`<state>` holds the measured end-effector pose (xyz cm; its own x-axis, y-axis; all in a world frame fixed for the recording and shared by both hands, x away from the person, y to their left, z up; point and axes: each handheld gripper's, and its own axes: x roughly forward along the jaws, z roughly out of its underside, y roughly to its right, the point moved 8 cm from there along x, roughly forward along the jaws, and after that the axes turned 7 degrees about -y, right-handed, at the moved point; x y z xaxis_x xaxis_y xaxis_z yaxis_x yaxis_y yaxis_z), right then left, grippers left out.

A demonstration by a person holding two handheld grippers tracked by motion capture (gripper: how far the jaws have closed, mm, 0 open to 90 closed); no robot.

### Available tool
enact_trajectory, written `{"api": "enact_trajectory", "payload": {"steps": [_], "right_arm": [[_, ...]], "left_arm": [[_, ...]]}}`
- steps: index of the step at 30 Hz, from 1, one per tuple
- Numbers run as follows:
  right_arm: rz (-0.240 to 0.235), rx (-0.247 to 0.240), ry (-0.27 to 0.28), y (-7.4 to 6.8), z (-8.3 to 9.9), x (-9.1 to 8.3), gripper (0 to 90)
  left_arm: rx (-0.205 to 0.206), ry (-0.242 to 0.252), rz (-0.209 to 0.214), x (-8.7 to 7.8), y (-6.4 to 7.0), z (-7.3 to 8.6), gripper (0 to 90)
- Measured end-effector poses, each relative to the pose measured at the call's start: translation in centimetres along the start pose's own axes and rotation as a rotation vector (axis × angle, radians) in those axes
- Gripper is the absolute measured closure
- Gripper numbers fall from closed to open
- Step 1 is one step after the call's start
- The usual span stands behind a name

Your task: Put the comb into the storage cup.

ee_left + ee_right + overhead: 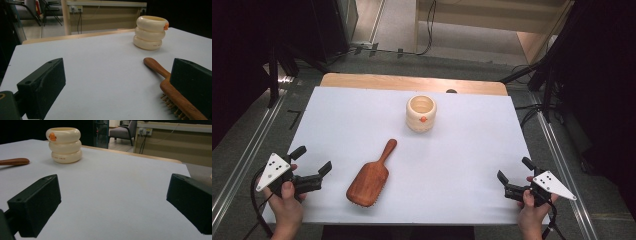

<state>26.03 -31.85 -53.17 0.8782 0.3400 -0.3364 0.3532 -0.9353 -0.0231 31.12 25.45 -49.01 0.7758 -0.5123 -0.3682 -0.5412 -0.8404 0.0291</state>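
Writing shows faintly as a short line of small dark characters on the lowest ring of the cream ringed cup point(150, 32), too small to read in either gripper view; an orange knob point(423, 119) sits on its side facing 6 o'clock in the high view. The cup stands upright a little toward 12 o'clock from the middle of the white counter point(472, 165). Toward 7 o'clock from the cup, apart from it, lies a wooden paddle hairbrush point(370, 177), bristles down. Its long axis runs diagonally, with the handle pointing toward 1 o'clock, roughly at the cup, and the broad head toward 7 o'clock near the counter's near edge. The left gripper point(314, 160) rests at the counter's 8 o'clock corner, just beside the brush head, jaws spread apart and holding nothing; in the left gripper view the brush passes behind one jaw. The right gripper point(515, 169) sits at the 4 o'clock corner, jaws likewise apart and bare, well apart from both cup and brush.
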Motion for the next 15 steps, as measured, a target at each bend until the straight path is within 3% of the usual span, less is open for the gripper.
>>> {"api": "enact_trajectory", "payload": {"steps": [2, 5, 15], "right_arm": [[0.000, -0.001, 0.000, 0.0, 0.0, 0.0, 0.0], [-0.001, -0.003, -0.001, 0.0, 0.0, 0.0, 0.0], [0.000, -0.010, -0.005, -0.1, 0.0, 0.1, 0.0]], "left_arm": [[0.002, -0.016, 0.006, 0.2, 0.3, -0.3, 0.8], [-0.031, -0.033, 0.024, 0.4, 0.7, -0.8, 0.8], [-0.012, -0.062, 0.047, 1.1, 2.0, -2.3, 0.8]]}}
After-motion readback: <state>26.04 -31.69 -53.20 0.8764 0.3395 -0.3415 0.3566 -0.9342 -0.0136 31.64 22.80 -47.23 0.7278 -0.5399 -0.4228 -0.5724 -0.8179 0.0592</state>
